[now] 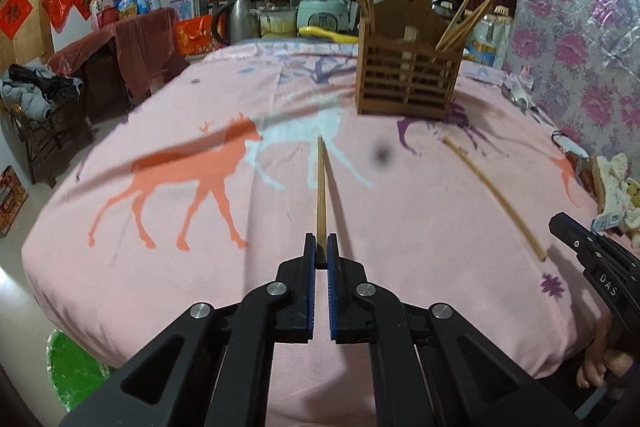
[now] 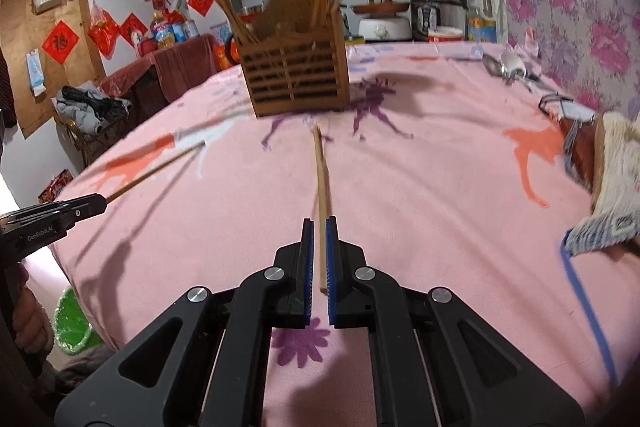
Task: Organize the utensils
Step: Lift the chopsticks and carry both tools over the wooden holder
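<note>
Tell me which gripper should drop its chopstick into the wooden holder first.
Left. The left gripper is already clamped on its chopstick; the right gripper only straddles its chopstick. The wooden holder lies ahead.

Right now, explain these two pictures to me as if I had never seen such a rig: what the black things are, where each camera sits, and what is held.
No robot here: a person holds a black hand tool in each hand, each ending in two-fingered tongs with blue pads. A wide-angle camera on each tool looks forward along its fingers.

The left wrist view shows the left tongs shut on a dark wooden chopstick that points toward the slatted wooden holder, which already holds chopsticks.

The right wrist view shows the right tongs with a paler chopstick between the pads; whether they grip it yet I cannot tell.

Everything sits on a pink tablecloth printed with deer. Spoons lie near the far right edge.
</note>
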`<state>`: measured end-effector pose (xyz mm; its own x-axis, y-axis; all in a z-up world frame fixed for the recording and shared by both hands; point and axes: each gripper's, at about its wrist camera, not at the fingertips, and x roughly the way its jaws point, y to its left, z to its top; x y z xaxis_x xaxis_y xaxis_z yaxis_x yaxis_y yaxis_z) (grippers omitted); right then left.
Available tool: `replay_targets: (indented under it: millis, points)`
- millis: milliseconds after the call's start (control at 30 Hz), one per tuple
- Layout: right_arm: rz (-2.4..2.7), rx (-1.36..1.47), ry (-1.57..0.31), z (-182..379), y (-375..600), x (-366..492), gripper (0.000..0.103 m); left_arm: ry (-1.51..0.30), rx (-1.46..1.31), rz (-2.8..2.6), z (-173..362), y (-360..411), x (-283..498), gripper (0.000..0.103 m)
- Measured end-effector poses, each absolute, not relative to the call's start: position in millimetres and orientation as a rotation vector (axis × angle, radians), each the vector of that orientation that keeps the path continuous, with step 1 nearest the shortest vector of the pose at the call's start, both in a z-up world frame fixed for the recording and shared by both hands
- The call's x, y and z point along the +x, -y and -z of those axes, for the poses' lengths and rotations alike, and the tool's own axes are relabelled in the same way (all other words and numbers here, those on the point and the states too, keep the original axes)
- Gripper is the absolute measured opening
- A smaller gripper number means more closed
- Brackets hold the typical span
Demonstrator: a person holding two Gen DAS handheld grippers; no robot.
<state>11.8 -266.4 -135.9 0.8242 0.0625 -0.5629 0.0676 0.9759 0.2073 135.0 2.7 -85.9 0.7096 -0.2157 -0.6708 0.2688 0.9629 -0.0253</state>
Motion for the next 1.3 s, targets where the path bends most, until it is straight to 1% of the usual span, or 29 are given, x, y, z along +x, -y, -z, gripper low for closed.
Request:
replay_targets:
  millis: [233,300,333,367,400,433,633,667,767,867,900,967,1133,1300]
  points:
    - [-0.010,0.212,-0.502,96,266,-1,0.007,-0.658,0.065,0.291,46,-3,122,0.006]
    - [-0.031,0.211,-0.515,95,266,-3,0.012,-0.645,0.061,0.297,40,-1,117,0.006]
    - [-0.034,0.221,-0.527,98,267,-3,0.013,-0.642,0.056,0.300,39,-1,115,0.006]
    - [-0.036,0.230,-0.541,103,269,-4,0.020,-0.642,0.053,0.302,39,-1,114,0.006]
    - [-0.034,0.230,-0.554,107,270,-4,0.024,-0.642,0.050,0.302,40,-1,112,0.006]
    - [-0.028,0.221,-0.574,115,269,-4,0.024,-0.645,0.048,0.300,41,-1,110,0.006]
    - [-0.014,0.183,-0.668,150,262,0,0.023,-0.656,0.037,0.293,44,-3,108,0.006]
    - [-0.010,0.186,-0.675,152,264,2,0.020,-0.654,0.035,0.291,44,-3,108,0.006]
    - [-0.008,0.203,-0.714,165,268,6,0.020,-0.660,0.029,0.289,46,-4,110,0.006]
    - [-0.006,0.182,-0.702,166,265,5,0.020,-0.675,0.026,0.289,51,-4,111,0.006]
    - [-0.004,0.177,-0.698,166,264,5,0.018,-0.681,0.026,0.289,53,-4,112,0.006]
    - [-0.013,0.189,-0.697,167,265,5,0.006,-0.688,0.023,0.289,55,-4,114,0.006]
    - [0.003,0.195,-0.638,149,270,-2,0.006,-0.679,0.022,0.286,52,-4,114,0.006]
    - [0.003,0.187,-0.525,105,273,-11,0.006,-0.634,0.038,0.292,32,-2,112,0.006]
